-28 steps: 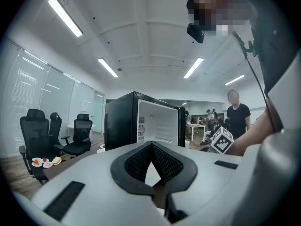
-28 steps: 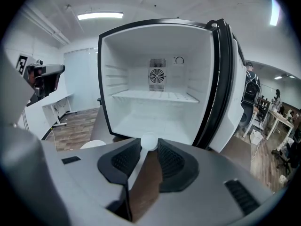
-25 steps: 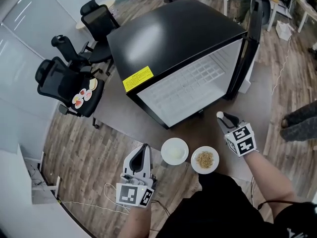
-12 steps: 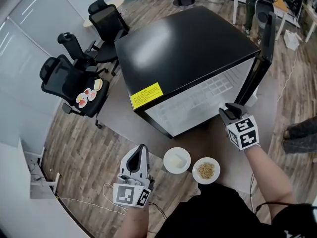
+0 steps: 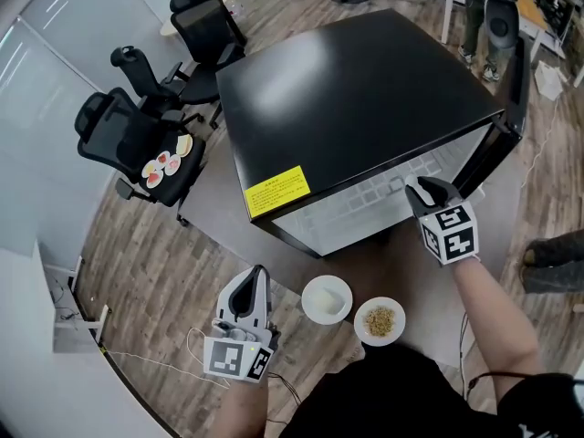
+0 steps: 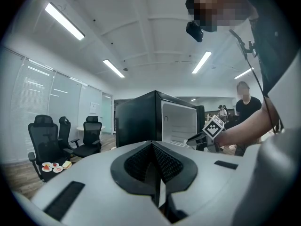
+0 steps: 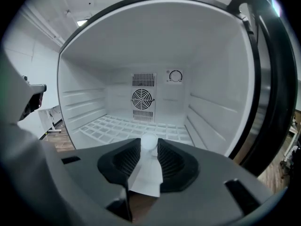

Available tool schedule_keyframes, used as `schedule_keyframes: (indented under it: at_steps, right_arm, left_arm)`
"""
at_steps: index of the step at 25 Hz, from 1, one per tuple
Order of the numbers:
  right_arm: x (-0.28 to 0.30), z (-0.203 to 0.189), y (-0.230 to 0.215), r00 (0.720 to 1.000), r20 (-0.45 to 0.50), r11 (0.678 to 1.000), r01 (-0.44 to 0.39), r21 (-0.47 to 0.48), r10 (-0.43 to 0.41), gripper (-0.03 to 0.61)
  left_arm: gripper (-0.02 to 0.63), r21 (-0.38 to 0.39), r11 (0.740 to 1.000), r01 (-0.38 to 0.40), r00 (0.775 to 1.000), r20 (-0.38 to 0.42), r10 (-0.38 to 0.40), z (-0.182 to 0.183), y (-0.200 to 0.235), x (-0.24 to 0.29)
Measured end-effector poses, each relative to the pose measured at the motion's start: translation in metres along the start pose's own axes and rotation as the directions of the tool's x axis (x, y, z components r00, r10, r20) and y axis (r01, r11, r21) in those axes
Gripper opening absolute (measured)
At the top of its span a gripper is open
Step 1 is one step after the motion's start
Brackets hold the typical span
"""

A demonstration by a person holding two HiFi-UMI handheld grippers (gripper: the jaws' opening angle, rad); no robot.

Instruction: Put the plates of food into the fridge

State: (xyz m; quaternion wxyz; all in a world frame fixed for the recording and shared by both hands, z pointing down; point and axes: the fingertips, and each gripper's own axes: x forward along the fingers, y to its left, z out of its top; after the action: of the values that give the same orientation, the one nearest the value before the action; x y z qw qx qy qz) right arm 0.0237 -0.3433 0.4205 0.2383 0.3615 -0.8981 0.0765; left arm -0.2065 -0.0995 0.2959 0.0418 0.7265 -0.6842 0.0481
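The black fridge (image 5: 365, 89) stands with its door (image 5: 511, 108) swung open to the right; its white inside and wire shelf (image 7: 136, 128) hold nothing. Two plates lie on the grey mat in front: one with a white portion (image 5: 327, 299), one with brown grains (image 5: 380, 321). My right gripper (image 5: 412, 187) hovers at the fridge's opening, shut on a small white round-tipped thing (image 7: 149, 142). My left gripper (image 5: 258, 276) hangs left of the plates, shut with nothing in it, and it sees the fridge (image 6: 141, 121) and the right gripper (image 6: 200, 136).
A black office chair (image 5: 137, 144) to the left carries a plate of snacks (image 5: 162, 167), also seen on the chair (image 6: 54, 166). More chairs (image 5: 205, 21) stand behind. A person (image 6: 244, 102) stands past the fridge; a shoe (image 5: 552, 263) is at the right.
My right gripper has risen from beside the plates to the fridge's opening with the white thing still in it. The left gripper has shifted slightly. Both plates stay put.
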Motion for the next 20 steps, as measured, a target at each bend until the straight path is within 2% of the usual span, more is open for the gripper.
schedule_keyframes:
  at_steps: [20]
  right_arm:
    - [0.055,0.019,-0.034,1.000,-0.019,0.999,0.017,-0.035,-0.018,0.120]
  left_arm:
    - [0.003,0.007,0.999,-0.046,0.997,-0.063,0.046,-0.013,0.022,0.021]
